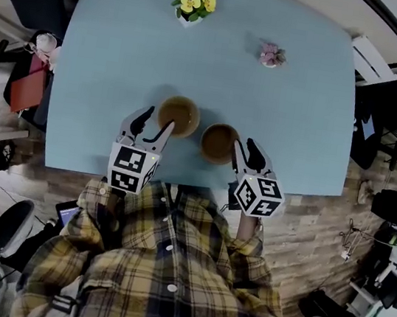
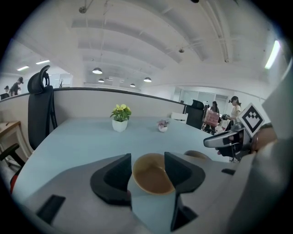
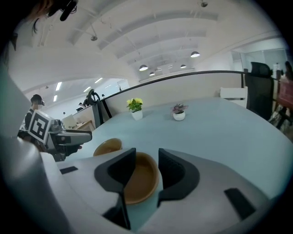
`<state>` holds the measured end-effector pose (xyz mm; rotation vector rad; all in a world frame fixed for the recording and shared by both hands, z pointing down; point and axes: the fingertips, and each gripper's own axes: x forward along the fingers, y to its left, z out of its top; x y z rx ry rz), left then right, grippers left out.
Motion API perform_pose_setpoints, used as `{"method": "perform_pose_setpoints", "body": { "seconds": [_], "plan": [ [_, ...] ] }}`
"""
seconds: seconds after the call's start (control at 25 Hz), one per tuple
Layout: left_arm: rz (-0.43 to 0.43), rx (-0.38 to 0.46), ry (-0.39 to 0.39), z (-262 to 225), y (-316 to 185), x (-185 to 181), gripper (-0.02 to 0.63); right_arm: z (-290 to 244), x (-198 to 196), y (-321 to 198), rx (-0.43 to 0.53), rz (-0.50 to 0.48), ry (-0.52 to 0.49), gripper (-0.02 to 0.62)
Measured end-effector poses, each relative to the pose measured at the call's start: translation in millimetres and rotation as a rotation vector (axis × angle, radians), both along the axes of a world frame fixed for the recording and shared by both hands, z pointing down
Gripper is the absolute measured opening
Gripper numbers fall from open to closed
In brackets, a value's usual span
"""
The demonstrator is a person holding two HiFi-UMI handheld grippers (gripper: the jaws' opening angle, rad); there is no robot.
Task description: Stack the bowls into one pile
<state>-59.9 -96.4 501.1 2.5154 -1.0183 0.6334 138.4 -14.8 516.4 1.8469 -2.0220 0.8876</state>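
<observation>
At the table's (image 1: 111,51) near edge I see the left bowl (image 1: 179,116) just beside the right bowl (image 1: 219,142), unstacked. Both are upright, mouths up; they're round, so no long axis. Left gripper (image 1: 158,119) is spread, left bowl showing in the gap. Right gripper (image 1: 246,147) is spread at the right bowl's rim, no pinch.

The head view looks steeply down from above a person's yellow plaid shirt (image 1: 167,261) onto the pale blue tabletop (image 1: 116,66), whose far edge lies at the top. The left gripper view sits low, close behind the left gripper (image 2: 148,171), and faces across the tabletop; the right gripper view rides likewise behind the right gripper (image 3: 146,171). All three share the two round brown bowls (image 1: 179,116), the white pot of yellow flowers (image 1: 194,4) and the small pot of pink flowers (image 1: 272,54). Each gripper view catches the other gripper at its edge.
</observation>
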Motion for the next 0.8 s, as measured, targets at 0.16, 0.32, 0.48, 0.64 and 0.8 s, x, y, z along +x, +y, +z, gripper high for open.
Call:
{"method": "perform_pose_setpoints", "body": {
  "seconds": [0.16, 0.32, 0.48, 0.64, 0.8],
  "plan": [
    [-0.029, -0.052, 0.007, 17.1, -6.1, 0.6, 0.213, -7.2, 4.1, 0.5, 0.025, 0.013, -0.028, 0.135],
    [-0.078, -0.143, 0.036, 35.2, -4.6, 1.0, 0.199, -12.4, 7.8, 4.0, 0.034, 0.001, -0.058, 0.135],
    [-0.136, -0.18, 0.01, 52.1, -6.1, -3.9, 0.192, -20.2, 8.8, 6.1, 0.054, -0.033, -0.079, 0.135],
    [-0.185, -0.2, -0.025, 66.8, -3.2, -7.6, 0.163, -19.0, 5.9, 12.6, 0.057, -0.081, -0.11, 0.135],
    [-0.235, -0.218, -0.051, 76.7, -0.5, -9.6, 0.117, -16.6, 7.6, 19.8, 0.054, -0.098, -0.125, 0.135]
  ]
}}
